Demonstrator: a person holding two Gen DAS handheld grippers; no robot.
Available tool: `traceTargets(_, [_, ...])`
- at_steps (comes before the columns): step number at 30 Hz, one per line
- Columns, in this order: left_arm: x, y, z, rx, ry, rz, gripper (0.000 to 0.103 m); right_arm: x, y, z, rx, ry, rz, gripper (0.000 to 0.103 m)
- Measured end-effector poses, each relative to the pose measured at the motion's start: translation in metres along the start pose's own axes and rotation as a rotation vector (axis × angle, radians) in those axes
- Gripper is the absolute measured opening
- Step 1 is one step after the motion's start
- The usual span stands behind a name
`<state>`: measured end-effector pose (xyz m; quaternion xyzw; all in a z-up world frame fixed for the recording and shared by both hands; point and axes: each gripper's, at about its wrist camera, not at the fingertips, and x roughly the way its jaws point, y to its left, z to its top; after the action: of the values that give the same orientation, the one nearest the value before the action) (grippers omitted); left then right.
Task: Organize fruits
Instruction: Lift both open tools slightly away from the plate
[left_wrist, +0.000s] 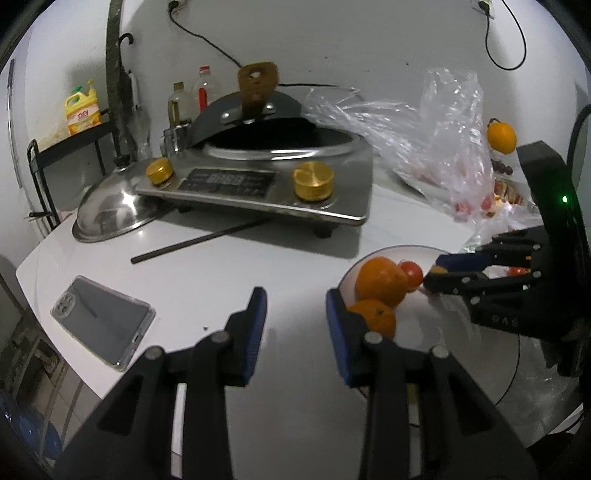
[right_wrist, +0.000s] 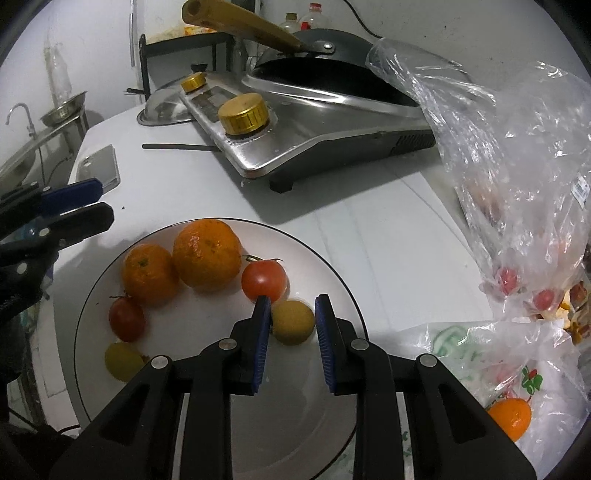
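The right gripper (right_wrist: 289, 325) is angled steeply down over the round white plate (right_wrist: 332, 266); its ribbed blue fingers (right_wrist: 261, 343) are narrowed about a small, smooth yellow fruit (right_wrist: 292, 322), apparently pinched, though contact on one side is unclear. The left gripper (left_wrist: 295, 332) is held at the plate's edge, fingers spread, nothing between. Dimpled oranges (right_wrist: 207, 253) and glossy tomatoes (right_wrist: 264, 280) are seen on the plate on the white worktop (right_wrist: 388, 229).

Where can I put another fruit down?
The plate's near right half is bare, and so is the white tabletop between plate and stove. The plate's far left is crowded with oranges and tomatoes; plastic bags fill the right side. The right gripper holds a small yellow fruit over the plate.
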<state>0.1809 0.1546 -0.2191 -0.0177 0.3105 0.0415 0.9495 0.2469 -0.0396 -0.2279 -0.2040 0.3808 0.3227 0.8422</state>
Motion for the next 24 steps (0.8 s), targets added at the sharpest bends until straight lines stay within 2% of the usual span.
traceTargets(15, [-0.009, -0.003, -0.005, -0.012, -0.001, -0.014, 0.035, -0.011, -0.002, -0.001, 0.009, -0.011, -0.012, 0.028])
traceTargets(20, [-0.012, -0.006, -0.007, -0.014, 0.001, -0.017, 0.035, -0.015, 0.0, -0.007, 0.012, 0.0, -0.011, 0.037])
traceTargets(24, [-0.015, -0.008, -0.009, -0.015, -0.001, -0.024, 0.035, -0.016, 0.0, -0.012, 0.004, 0.013, -0.023, 0.037])
